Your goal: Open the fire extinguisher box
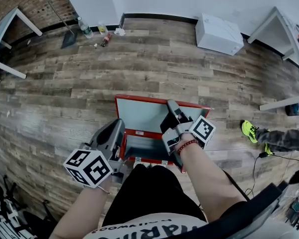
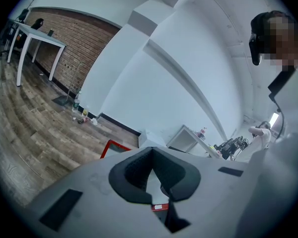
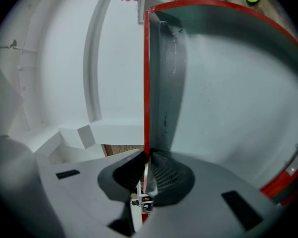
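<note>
The fire extinguisher box (image 1: 145, 148) is lying on the wooden floor (image 1: 65, 98) just in front of the person's knees, at 6 o'clock from the middle of the head view. Its red-framed lid (image 1: 139, 111) is standing open toward 12 o'clock, showing its grey inner face to the person. Two small latches are showing on the box's near rim at 6 o'clock.

The right gripper (image 1: 171, 104) is reaching in from 5 o'clock, and its fingers are clamping the red rim of the lid at the lid's 3 o'clock side. The right gripper view is showing that rim running straight up from between the pads. A red bead bracelet (image 1: 187, 144) is sitting on the wrist behind it.

The left gripper (image 1: 119, 125) is hovering at the box's 9 o'clock edge. Its fingers are meeting at the tips and gripping nothing. Whether it is touching the frame cannot be told.

Farther out, a white carton (image 1: 219, 34) is resting on the floor at 1 o'clock. Bottles (image 1: 84, 28) and a dustpan (image 1: 69, 38) are lying by the wall at 11 o'clock. A white worktop (image 1: 5, 29) is standing at 10 o'clock before a brick wall (image 1: 30, 1). A bystander's yellow-green shoe (image 1: 249, 130) is showing at 3 o'clock.
</note>
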`<move>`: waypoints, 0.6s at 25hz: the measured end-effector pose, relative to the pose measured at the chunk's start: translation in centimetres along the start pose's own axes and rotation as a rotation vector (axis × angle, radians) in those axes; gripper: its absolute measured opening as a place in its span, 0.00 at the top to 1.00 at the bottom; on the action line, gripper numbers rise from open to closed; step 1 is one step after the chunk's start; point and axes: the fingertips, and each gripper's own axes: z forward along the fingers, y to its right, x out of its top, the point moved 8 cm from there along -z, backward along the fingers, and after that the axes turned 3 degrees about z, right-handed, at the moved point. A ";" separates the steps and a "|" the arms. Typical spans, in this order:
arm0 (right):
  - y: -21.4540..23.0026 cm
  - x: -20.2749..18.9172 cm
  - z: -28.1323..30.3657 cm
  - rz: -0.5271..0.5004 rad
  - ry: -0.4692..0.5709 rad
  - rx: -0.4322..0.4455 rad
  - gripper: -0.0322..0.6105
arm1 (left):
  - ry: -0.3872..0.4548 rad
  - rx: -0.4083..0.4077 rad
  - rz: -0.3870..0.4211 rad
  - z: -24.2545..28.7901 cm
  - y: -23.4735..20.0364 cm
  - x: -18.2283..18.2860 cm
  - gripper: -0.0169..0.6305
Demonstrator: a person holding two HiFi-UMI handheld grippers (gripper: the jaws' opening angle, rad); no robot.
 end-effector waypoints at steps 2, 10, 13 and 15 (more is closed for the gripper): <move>0.2 0.2 0.3 -0.002 0.001 0.002 0.90 | -0.002 0.005 -0.002 -0.1 -0.1 -0.1 0.97; 0.9 0.8 1.5 0.015 0.013 -0.009 0.90 | -0.010 0.038 -0.018 -0.7 -1.1 -0.3 0.97; 1.2 1.1 1.9 0.026 0.028 -0.006 0.90 | -0.015 0.050 -0.024 -0.8 -1.5 -0.3 0.97; 1.4 1.2 2.1 0.026 0.029 -0.009 0.90 | -0.016 0.059 -0.025 -0.8 -1.7 -0.4 0.97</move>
